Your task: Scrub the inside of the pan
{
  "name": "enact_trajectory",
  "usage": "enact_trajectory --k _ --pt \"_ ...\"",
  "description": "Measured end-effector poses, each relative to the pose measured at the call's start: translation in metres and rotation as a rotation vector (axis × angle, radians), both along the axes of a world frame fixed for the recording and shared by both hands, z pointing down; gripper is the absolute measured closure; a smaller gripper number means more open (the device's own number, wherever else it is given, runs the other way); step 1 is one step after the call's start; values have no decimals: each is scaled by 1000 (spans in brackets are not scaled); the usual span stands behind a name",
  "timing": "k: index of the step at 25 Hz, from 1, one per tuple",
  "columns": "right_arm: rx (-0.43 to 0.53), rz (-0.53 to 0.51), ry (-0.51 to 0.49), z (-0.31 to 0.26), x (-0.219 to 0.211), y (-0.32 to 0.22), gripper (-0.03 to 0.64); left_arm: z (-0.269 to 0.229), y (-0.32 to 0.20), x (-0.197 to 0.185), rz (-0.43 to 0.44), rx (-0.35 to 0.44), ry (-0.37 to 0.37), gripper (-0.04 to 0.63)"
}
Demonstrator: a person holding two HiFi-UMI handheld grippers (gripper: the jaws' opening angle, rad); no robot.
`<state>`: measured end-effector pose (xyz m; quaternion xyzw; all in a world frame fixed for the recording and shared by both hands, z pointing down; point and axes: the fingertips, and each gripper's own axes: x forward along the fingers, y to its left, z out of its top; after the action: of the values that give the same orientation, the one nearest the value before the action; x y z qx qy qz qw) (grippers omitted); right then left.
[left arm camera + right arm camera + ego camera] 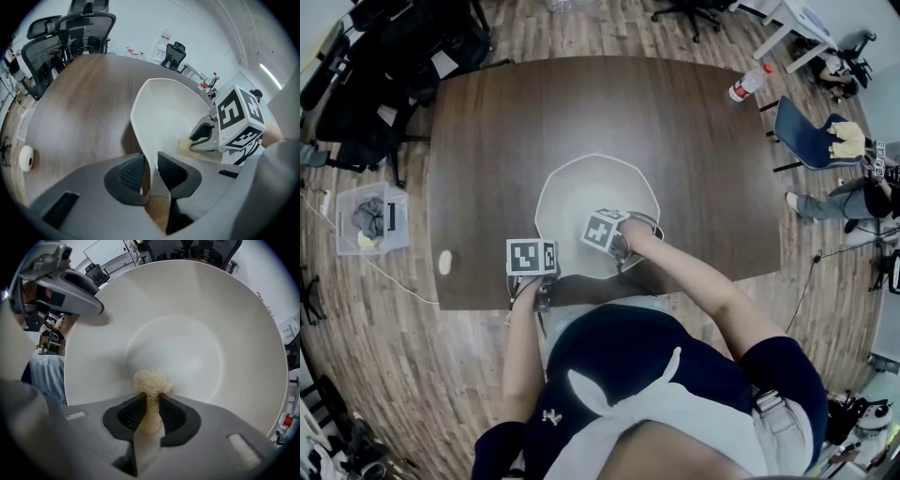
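Office-type room, wood plank floor, with a big dark brown wooden table (pixel 487 141) in the middle of it. The wide, shallow white pan (pixel 591 192) sits on that table, right at the edge nearest the person.

From where I'm standing the pan looks stiff and smooth, kind of glossy inside. I'd guess it skates around under any sideways push, so the thin rim is the obvious place to pin it. That's just what the left gripper (pixel 151 169) does: its jaws are clamped on the near rim, one pad inside and one outside.

The right gripper (pixel 151 411) is squeezed onto a pale yellow fibrous scrubber (pixel 151 383), which looks soft and squashy. The scrubber's puffed end presses on the pan's inner surface, low down.

Further out there's a small white round thing (pixel 444 262) near the table's left edge. There's also a clear plastic bottle with a red cap (pixel 750 82) by the far right corner.
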<state>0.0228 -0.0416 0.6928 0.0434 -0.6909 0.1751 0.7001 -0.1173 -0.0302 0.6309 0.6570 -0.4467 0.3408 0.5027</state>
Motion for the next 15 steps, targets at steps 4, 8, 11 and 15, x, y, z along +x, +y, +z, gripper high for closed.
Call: enact_trajectory --k 4,8,11,15 --pt "18 -13 -81 -2 -18 11 534 0 1 0 3 1 0 509" --pt "51 -35 -145 -4 -33 19 534 2 2 1 2 0 1 509" --pt "85 -58 -191 -4 -42 23 534 3 3 4 2 0 -2 509" --pt "116 -63 -241 -5 -53 23 534 3 3 4 2 2 -3 509"
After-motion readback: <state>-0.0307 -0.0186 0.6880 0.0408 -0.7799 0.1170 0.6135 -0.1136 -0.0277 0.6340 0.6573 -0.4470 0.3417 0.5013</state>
